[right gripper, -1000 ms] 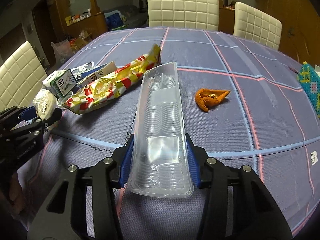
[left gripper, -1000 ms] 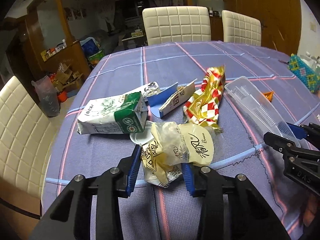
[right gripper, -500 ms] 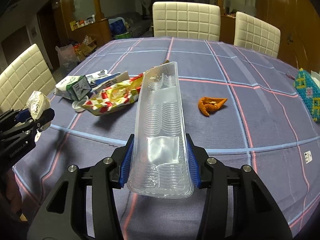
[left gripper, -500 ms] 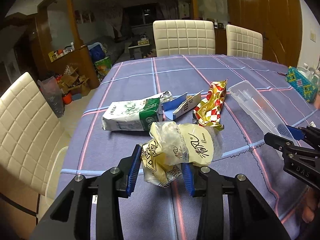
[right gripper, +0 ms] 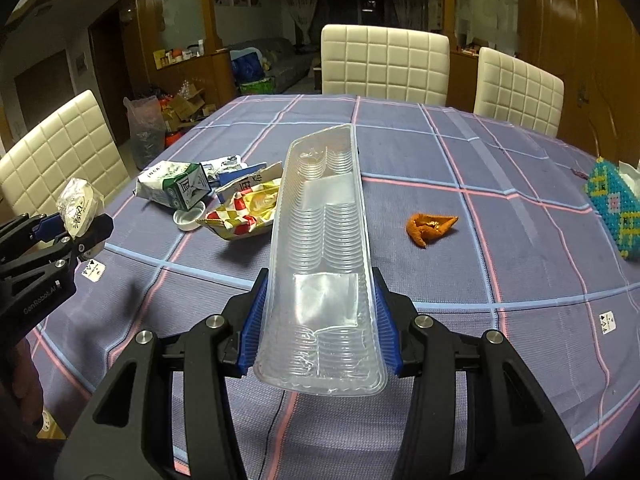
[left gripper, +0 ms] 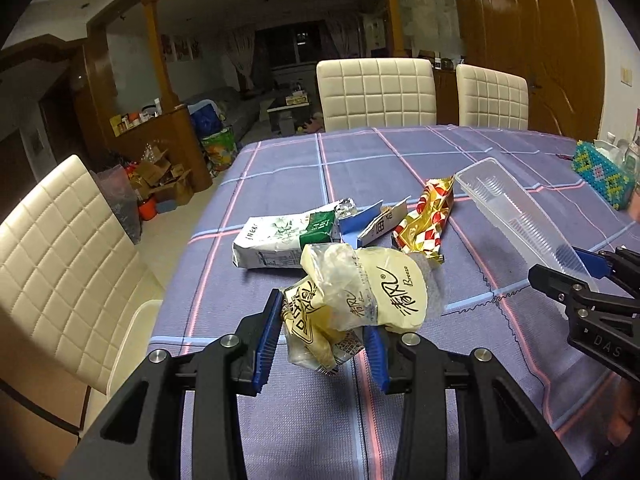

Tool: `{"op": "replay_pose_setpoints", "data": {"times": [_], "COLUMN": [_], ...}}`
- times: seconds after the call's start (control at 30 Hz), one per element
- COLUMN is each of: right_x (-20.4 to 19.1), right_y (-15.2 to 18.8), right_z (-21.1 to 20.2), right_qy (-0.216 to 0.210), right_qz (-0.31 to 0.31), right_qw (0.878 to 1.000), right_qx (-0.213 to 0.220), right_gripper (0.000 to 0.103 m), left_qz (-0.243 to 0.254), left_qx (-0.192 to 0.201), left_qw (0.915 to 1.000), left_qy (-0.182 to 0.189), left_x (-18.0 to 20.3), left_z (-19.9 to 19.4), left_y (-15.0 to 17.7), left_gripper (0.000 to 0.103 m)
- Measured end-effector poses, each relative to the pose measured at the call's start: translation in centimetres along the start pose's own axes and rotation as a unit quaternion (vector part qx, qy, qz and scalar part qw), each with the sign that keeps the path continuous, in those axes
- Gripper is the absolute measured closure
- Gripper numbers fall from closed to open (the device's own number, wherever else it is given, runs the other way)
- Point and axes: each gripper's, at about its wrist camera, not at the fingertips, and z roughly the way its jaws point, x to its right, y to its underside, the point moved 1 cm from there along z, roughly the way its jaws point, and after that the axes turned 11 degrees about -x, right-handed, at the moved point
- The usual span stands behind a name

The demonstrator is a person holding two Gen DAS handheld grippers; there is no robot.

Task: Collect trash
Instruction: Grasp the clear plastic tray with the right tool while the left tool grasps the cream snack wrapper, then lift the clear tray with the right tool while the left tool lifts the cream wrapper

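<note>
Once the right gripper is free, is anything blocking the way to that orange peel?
Nothing visible does. The orange peel lies alone on bare tablecloth, right of the clear plastic tray that the right gripper holds.

A purple checked tablecloth (right gripper: 500, 184) with pink and pale blue lines covers the table. Two cream quilted chairs (right gripper: 384, 66) stand at its far edge, and another (left gripper: 60, 264) stands on the left. A blue-green beaded box (right gripper: 616, 216) sits at the right edge. Cardboard boxes (left gripper: 160, 184) crowd the floor beyond the left chair, beside a wooden counter (left gripper: 160, 140).
</note>
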Motion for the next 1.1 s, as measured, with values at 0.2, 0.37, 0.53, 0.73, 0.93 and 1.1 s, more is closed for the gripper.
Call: {"op": "replay_pose_setpoints", "data": {"times": [0.2,0.37,0.53,0.73,0.93,1.1], "right_x": [0.3,0.3,0.0,-0.4,-0.5,-0.6], "right_y": [0.1,0.1,0.2,0.2,0.3,0.4], "right_z": [-1.0,-1.5,-1.9,-2.1,-2.3,-2.3], "right_qy": [0.001,0.002,0.002,0.001,0.0,0.0], "right_qz": [0.002,0.002,-0.003,-0.009,-0.012,-0.013], "right_qw": [1.0,1.0,1.0,1.0,1.0,1.0], "right_qx": [0.01,0.014,0.017,0.02,0.022,0.023], "right_gripper": [0.053,0.053,0.053,0.053,0.053,0.053], "left_qz": [0.007,0.012,0.012,0.007,0.008,0.012], "left_qx": [0.006,0.015,0.02,0.019,0.019,0.02], "left_qw": [1.0,0.9998,0.9997,0.9997,0.9997,0.9996], "left_qy": [-0.004,-0.007,-0.009,-0.012,-0.012,-0.014], "left_x": [0.3,0.5,0.3,0.0,0.0,0.2], "left_z": [-0.7,-1.3,-1.7,-1.9,-1.9,-2.0], "left_y": [0.3,0.3,0.7,0.8,0.8,0.9], "left_gripper": [0.066,0.066,0.066,0.066,0.066,0.066]}}
